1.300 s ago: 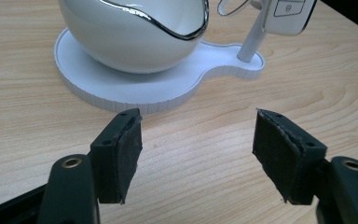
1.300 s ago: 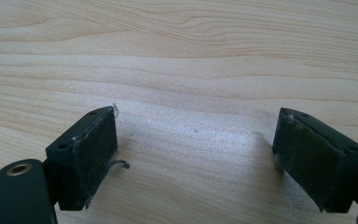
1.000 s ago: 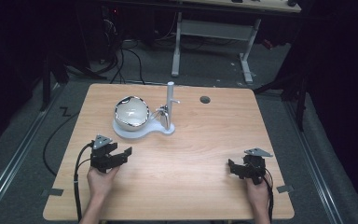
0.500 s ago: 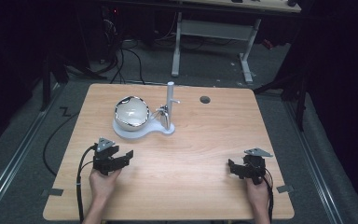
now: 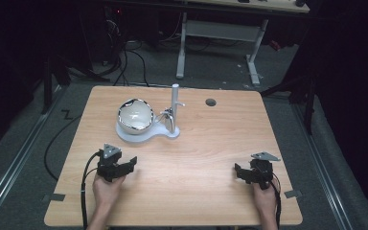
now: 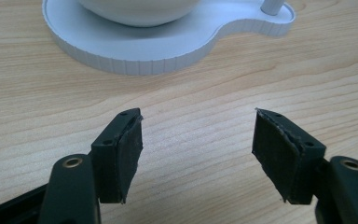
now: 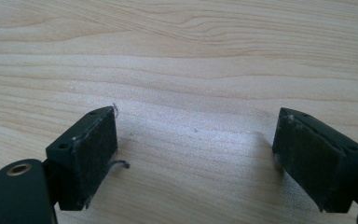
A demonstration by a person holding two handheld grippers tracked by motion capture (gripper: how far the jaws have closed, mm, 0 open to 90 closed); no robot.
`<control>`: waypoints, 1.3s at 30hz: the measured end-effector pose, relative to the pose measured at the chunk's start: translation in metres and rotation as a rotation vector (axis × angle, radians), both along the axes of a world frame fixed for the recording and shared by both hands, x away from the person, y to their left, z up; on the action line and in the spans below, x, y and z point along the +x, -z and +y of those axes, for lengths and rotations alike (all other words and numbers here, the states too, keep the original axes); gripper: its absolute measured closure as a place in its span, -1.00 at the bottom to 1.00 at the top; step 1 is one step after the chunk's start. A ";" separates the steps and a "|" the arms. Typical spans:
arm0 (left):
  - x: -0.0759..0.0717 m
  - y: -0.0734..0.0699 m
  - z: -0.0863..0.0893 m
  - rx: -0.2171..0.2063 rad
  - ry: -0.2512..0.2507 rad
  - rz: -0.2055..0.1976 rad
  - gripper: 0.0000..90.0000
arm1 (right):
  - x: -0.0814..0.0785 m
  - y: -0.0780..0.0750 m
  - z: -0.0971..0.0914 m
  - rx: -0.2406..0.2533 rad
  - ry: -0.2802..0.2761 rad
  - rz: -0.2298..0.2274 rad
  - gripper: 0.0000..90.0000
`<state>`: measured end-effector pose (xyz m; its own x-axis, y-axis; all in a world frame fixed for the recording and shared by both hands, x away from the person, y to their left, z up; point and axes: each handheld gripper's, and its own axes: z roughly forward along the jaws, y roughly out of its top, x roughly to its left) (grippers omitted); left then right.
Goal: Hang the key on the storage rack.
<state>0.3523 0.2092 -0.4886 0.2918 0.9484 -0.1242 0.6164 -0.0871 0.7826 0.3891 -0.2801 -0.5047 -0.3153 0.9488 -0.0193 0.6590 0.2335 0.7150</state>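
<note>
high view: above the near edge, facing forward and down, far off | left gripper view: low, close, white base (image 6: 168, 44) ahead of the jaws, shared with high view (image 5: 146, 134) | right gripper view: low, close, bare table (image 7: 191, 60) beyond the jaws

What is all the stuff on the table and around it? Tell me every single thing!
table: one, light wood, middle of the high view
hole: one, dark, round, far right part of the tabletop
stand: one, white, flat, far left-middle of the table
bowl: one, shiny white, sitting on the stand
post: one, white, upright at the stand's right end
desk frame: one, grey, on the floor beyond the table
left gripper: one, black, open, near left, pointing toward the stand
right gripper: one, black, open, near right
hands: two, at the table's near edge
</note>
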 end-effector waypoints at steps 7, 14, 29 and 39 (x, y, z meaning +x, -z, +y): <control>0.001 0.006 0.000 0.017 -0.008 0.015 -0.25 | 0.000 0.000 0.000 0.000 0.000 0.000 -0.69; 0.003 0.009 -0.004 0.046 -0.008 0.016 -0.25 | 0.000 0.000 0.000 0.000 0.000 0.000 -0.69; 0.007 0.016 -0.016 0.099 0.000 0.022 -0.25 | 0.000 0.000 0.000 0.000 0.000 0.000 -0.69; 0.007 0.019 -0.024 0.134 0.018 0.015 -0.28 | 0.000 0.000 0.000 0.000 0.000 0.000 -0.69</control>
<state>0.3590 0.1855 -0.5080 0.3079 0.9514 -0.0015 0.6257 -0.2013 0.7536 0.3891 -0.2801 -0.5048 -0.3153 0.9488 -0.0194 0.6590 0.2336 0.7150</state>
